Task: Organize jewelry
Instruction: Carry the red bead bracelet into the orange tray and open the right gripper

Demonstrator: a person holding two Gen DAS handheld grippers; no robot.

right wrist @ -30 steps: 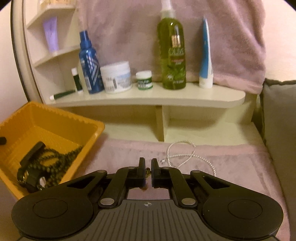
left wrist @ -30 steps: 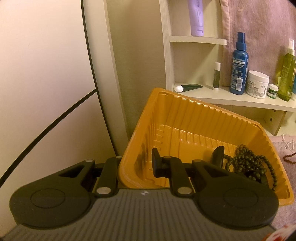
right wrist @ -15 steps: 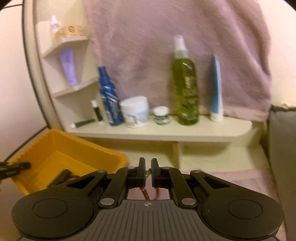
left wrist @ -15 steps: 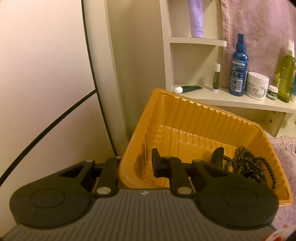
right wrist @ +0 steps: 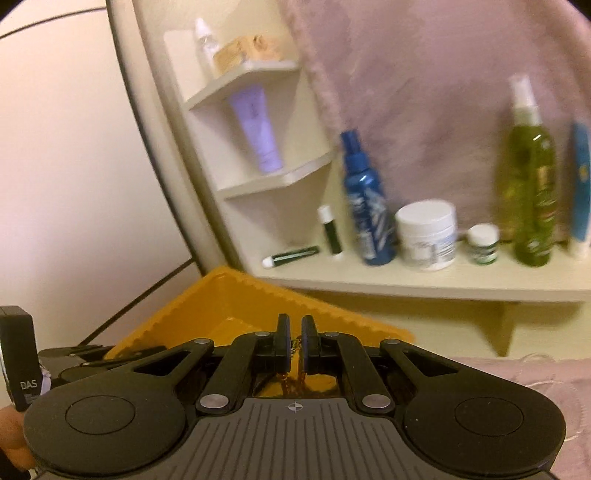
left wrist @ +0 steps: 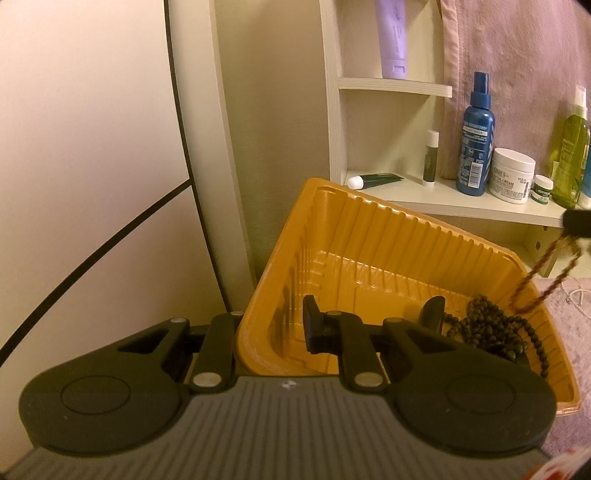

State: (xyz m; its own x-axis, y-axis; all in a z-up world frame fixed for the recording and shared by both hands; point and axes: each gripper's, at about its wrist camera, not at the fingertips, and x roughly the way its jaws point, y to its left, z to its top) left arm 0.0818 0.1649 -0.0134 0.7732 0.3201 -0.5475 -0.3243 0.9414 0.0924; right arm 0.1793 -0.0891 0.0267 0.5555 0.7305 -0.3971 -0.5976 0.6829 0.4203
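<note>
A home, by all signs a bedroom or dressing corner. Cream curved shelf unit against a plain wall, stocked with toiletries: lilac tube on an upper shelf, blue spray bottle, white cream jar, small green-labelled pot, green spray bottle, lip balm stick, a dark tube lying flat. Pinkish plush throw draped behind the bottles, similar soft fabric spread below. Warm, dim domestic lighting throughout.

Ribbed orange tray, dark green beads (brown chain dangling).
</note>
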